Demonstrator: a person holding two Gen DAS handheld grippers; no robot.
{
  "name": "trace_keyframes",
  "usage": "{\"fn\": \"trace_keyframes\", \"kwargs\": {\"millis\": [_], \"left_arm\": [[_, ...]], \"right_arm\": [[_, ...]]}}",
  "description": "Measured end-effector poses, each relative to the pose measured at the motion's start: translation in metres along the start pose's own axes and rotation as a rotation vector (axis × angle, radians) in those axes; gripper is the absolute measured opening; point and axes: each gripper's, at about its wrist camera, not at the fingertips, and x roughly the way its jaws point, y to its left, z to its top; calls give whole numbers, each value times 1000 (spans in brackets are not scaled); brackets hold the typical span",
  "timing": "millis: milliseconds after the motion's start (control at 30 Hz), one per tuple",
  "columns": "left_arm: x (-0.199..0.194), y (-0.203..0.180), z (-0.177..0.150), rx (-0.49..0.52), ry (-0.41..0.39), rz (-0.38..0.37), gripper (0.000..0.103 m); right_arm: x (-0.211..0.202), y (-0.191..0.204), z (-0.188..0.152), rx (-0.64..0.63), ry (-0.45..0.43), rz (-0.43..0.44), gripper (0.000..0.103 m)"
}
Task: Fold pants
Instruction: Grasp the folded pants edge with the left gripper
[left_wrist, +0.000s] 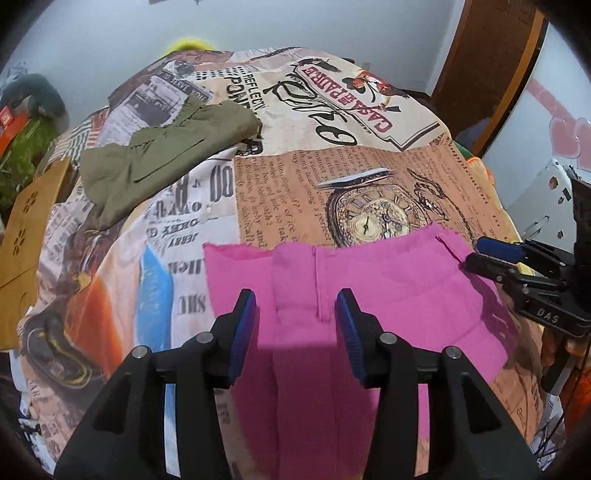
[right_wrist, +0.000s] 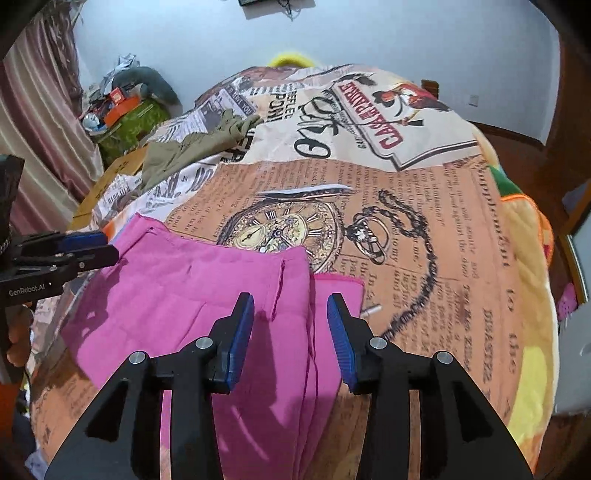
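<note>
The pink pants (left_wrist: 332, 291) lie flat on the bed (left_wrist: 314, 177), waistband away from the cameras. Both the left claw (left_wrist: 295, 332) and the right claw (right_wrist: 290, 332) hover spread just above the fabric, pinching nothing. Green pants (left_wrist: 162, 147) lie well apart.

Ahead of the left gripper (left_wrist: 295, 325), bare bedspread (left_wrist: 295, 177) is left free; olive pants (left_wrist: 162, 155) lie far-left.
</note>
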Motion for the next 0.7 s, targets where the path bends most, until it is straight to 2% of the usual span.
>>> {"fn": "trace_keyframes", "kwargs": {"millis": [67, 233, 367, 500, 600, 700], "left_arm": [[8, -2, 3, 10, 6, -8, 46], [24, -3, 6, 12, 25, -9, 45], [26, -1, 8, -9, 10, -8, 32], [22, -5, 11, 13, -22, 31, 27], [20, -6, 12, 21, -45, 74, 24], [29, -1, 12, 18, -24, 99, 24]], "right_arm": [[9, 0, 2, -19, 11, -12, 37], [23, -7, 7, -12, 37, 27, 37], [28, -4, 7, -35, 45, 53, 25], [25, 3, 6, -93, 13, -8, 16], [27, 5, 6, -111, 9, -34, 15], [29, 5, 6, -119, 16, -47, 14]]}}
